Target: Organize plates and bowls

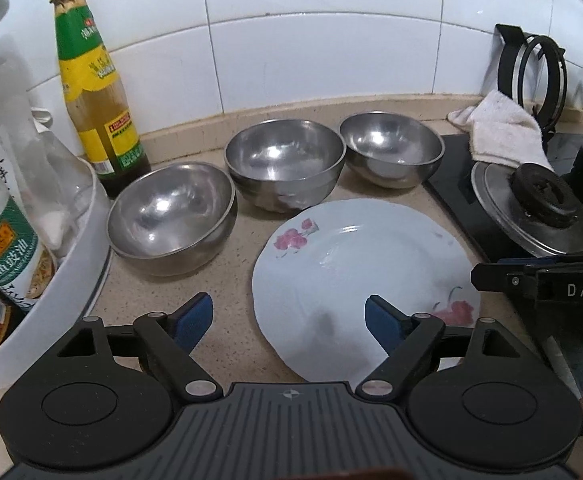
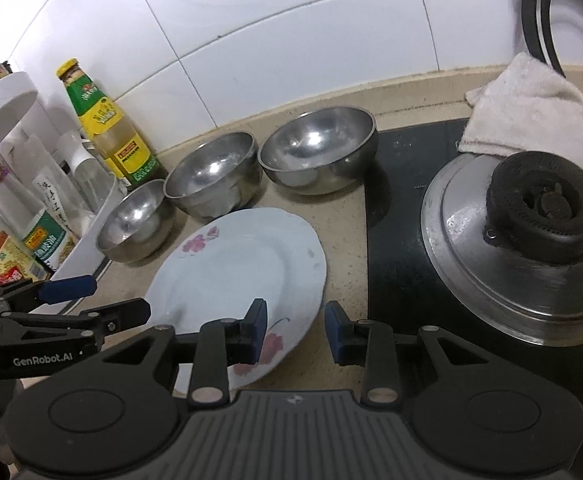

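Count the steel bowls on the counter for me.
3, in a row behind the plate: left bowl by the white rack, middle bowl, right bowl beside the stove. None looks hidden.

Sauce bottle (image 1: 91, 92) by tiled wall, white condiment rack (image 1: 51, 264), cloth (image 1: 503, 128) behind stove burner (image 2: 547, 204)

Soft, even indoor light; glare spots inside the steel bowls (image 1: 283, 160), fisheye bending the wall tiles (image 1: 311, 60), edges slightly blurred.

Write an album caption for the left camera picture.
Open left gripper hovers over a floral plate, three steel bowls lined up behind.
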`<state>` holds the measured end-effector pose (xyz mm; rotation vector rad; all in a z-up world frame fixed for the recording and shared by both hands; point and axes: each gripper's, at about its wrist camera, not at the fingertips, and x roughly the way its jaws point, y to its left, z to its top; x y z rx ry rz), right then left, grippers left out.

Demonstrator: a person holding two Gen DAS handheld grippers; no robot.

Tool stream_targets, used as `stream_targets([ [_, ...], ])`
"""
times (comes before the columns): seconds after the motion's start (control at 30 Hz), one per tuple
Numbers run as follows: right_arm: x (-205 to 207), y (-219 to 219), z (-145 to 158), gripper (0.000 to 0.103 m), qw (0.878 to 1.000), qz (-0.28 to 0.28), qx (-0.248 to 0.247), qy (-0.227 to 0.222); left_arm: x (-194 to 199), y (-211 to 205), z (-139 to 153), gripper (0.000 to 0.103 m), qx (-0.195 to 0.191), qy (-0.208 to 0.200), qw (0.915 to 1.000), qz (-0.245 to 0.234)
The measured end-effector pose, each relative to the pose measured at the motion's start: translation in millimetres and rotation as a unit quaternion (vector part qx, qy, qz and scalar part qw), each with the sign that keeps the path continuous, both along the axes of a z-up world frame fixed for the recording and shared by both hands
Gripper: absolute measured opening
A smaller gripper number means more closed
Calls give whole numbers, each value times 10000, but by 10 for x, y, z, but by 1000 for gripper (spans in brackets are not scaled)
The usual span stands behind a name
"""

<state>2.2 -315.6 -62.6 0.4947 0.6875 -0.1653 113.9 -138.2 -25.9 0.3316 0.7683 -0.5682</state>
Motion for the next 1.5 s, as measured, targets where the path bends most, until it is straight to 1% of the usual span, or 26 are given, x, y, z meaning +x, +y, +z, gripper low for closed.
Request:
stream_targets([
  [0.6, 166, -137, -182, 32, 9993, -132, 215, 262, 253, -174, -219, 90, 188, 356, 9991, -153],
  [0.87, 211, -141, -189, 32, 9994, -139, 219, 227, 324, -211, -309, 90, 226, 498, 9983, -210],
  [0.97, 214, -139, -189, 33, 9994, -130, 232, 216, 366, -209, -347, 90, 188, 631, 9976, -209],
  [1.07, 225, -138, -188, 38, 9994, -108, 261, 186, 397, -202, -350, 92, 145, 679, 9974, -215],
  [1.27, 288, -114, -181, 38, 9992, -21, 346, 180, 442, -151, -348, 92, 117, 720, 9971, -197],
  [1.37, 321, -80, -182, 38, 9992, 81, 350, 153, 498, -114, -362, 92, -18, 855, 9962, -174],
  [1.43, 344, -55, -178, 39, 9995, 121, 251, 151, 542, -102, -374, 91, -131, 947, 9953, -172],
  [1.5, 359, -57, -178, 39, 9996, 164, 205, 136, 561, -115, -377, 91, -175, 917, 9954, -214],
])
